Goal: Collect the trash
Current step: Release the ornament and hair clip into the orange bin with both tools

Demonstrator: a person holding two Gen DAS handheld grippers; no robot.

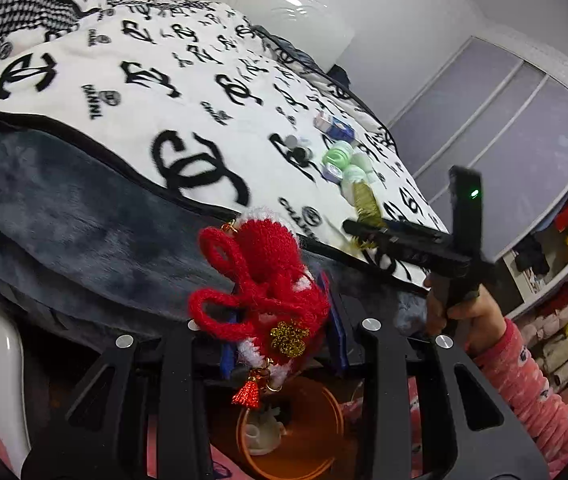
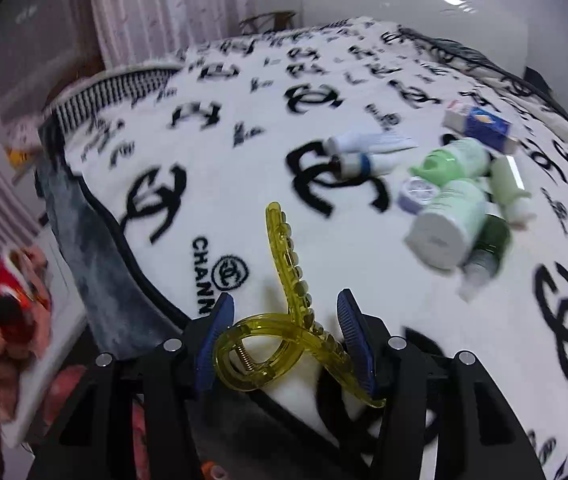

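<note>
White blanket [image 2: 243,200] under right claw [image 2: 284,344] clamping yellow hair clip [image 2: 284,320].

Your left tongs [image 1: 284,320] are matte black, with ribbed blue pads [image 1: 336,332] and round silver screw heads along the frame. Your right tongs [image 2: 284,336] match them, and their body shows a small green light. Your right hand [image 1: 460,312] is bare-skinned, its sleeve [image 1: 524,384] pink with white specks.
</note>
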